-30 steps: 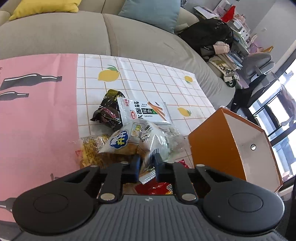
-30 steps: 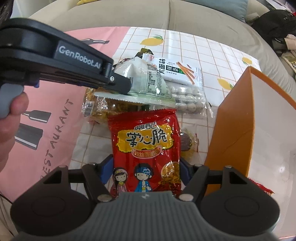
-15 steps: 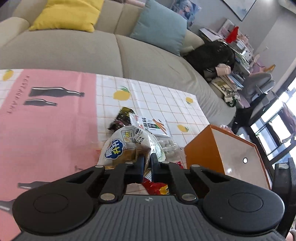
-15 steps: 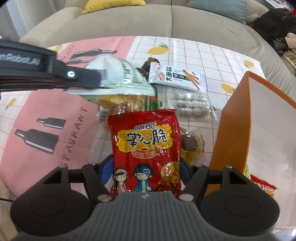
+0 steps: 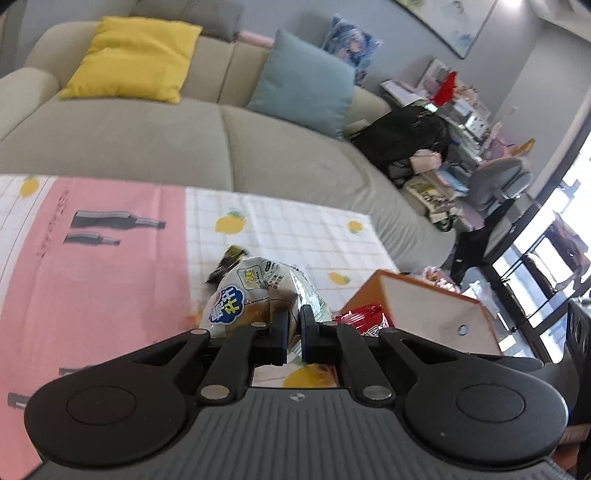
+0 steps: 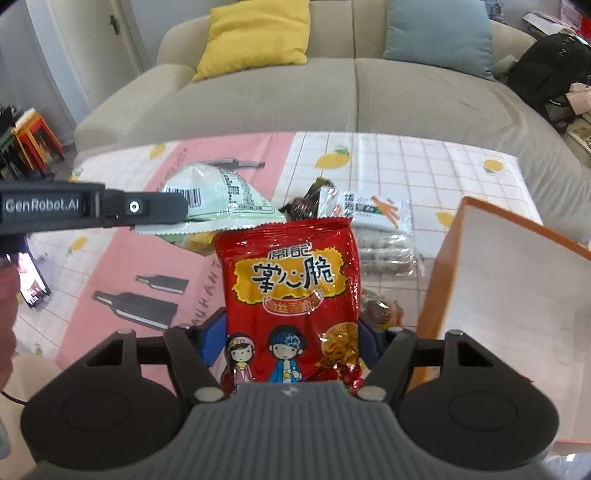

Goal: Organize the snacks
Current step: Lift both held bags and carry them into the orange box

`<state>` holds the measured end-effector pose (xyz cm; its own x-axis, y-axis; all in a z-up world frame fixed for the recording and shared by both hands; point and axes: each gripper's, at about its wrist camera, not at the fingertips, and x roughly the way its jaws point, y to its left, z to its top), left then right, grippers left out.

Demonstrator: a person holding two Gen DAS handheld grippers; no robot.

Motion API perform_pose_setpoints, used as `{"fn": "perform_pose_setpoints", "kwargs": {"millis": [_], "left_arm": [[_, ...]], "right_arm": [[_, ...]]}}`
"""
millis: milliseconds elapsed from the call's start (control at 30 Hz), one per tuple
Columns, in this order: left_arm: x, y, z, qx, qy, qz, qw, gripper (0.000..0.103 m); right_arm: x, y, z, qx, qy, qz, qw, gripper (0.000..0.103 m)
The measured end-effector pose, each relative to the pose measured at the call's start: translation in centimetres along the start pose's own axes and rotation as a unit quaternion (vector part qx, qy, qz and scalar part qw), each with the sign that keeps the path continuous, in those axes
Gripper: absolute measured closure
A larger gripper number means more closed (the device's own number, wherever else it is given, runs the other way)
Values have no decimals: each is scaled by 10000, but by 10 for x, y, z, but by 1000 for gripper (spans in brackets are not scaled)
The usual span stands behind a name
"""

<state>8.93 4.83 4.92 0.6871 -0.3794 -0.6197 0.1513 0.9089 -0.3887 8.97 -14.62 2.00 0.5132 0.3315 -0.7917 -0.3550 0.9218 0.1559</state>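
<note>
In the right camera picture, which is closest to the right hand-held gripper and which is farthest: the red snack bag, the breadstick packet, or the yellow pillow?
1. Red snack bag, held in the right hand-held gripper.
2. Breadstick packet, farther back on the table, slightly right.
3. Yellow pillow, far back on the sofa, left.

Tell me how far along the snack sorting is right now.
Midway. In hand: the left claw grips a pale green bag lifted off the pile, and the right claw holds a red packet beside the orange box. Left on the table: a white stick-snack pack, a dark wrapper and a clear packet.
</note>
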Motion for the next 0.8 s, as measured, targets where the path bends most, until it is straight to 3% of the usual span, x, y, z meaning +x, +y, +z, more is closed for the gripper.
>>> {"fn": "perform_pose_setpoints", "kwargs": {"millis": [167, 367, 567, 800], "left_arm": [[-8, -29, 10, 194, -141, -249, 9994, 97], [-2, -68, 19, 509, -186, -581, 9968, 98], [26, -113, 18, 891, 30, -988, 9911, 98], [65, -153, 6, 1381, 485, -1474, 9782, 98]], "right_arm": [[-37, -20, 3, 128, -195, 10, 9997, 35], [-64, -54, -4, 196, -261, -488, 9983, 35], [-86, -95, -12, 325, -207, -916, 9950, 35], [-97, -150, -24, 641, 57, -1329, 9890, 35]]}}
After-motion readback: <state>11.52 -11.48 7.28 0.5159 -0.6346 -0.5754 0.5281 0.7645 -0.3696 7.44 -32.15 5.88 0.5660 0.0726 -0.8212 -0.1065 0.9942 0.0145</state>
